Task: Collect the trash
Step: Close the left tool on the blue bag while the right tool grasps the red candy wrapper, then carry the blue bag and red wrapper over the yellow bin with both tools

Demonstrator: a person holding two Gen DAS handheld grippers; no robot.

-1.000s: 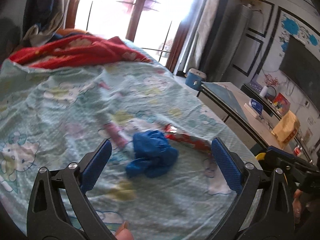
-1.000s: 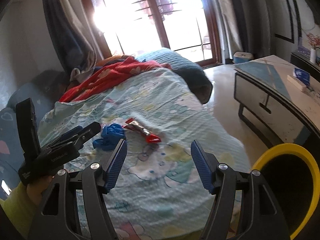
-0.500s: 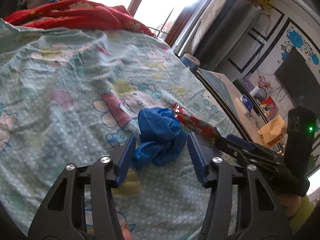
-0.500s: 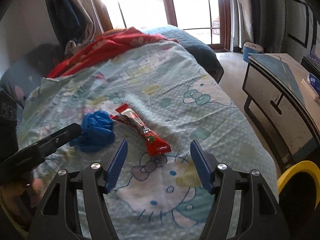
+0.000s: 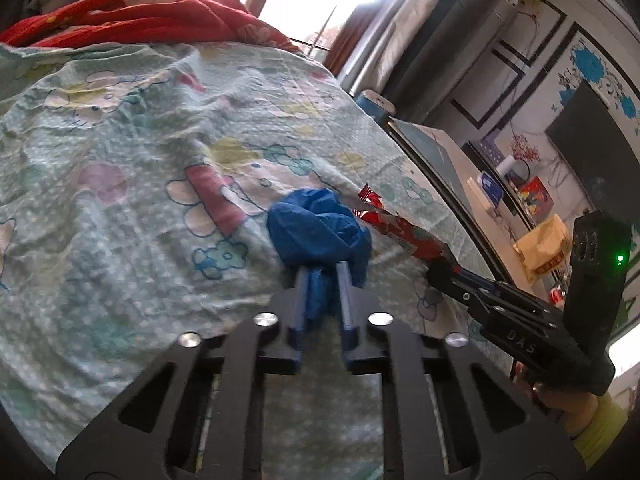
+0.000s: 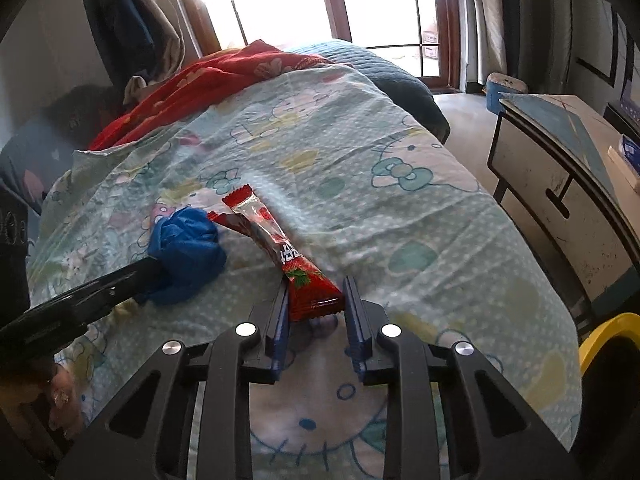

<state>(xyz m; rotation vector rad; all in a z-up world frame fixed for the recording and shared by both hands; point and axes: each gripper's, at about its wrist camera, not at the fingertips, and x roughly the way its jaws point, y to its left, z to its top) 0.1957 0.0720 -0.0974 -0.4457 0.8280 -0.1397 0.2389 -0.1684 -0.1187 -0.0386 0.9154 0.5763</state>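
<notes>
While the left gripper (image 5: 323, 276) pinches a crumpled blue glove (image 5: 318, 230), the right gripper (image 6: 316, 300) is closing round a glossy red wrapper (image 6: 280, 248) on wrinkled cartoon-print bedsheet (image 6: 400, 208).

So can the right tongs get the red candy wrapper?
Probably yes. The right tongs are closing around the near end of the red candy wrapper on the bedsheet, nothing blocking. The left tongs only pinch the blue glove.

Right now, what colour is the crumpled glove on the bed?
Blue; the glove shows best in the left wrist view.
</notes>
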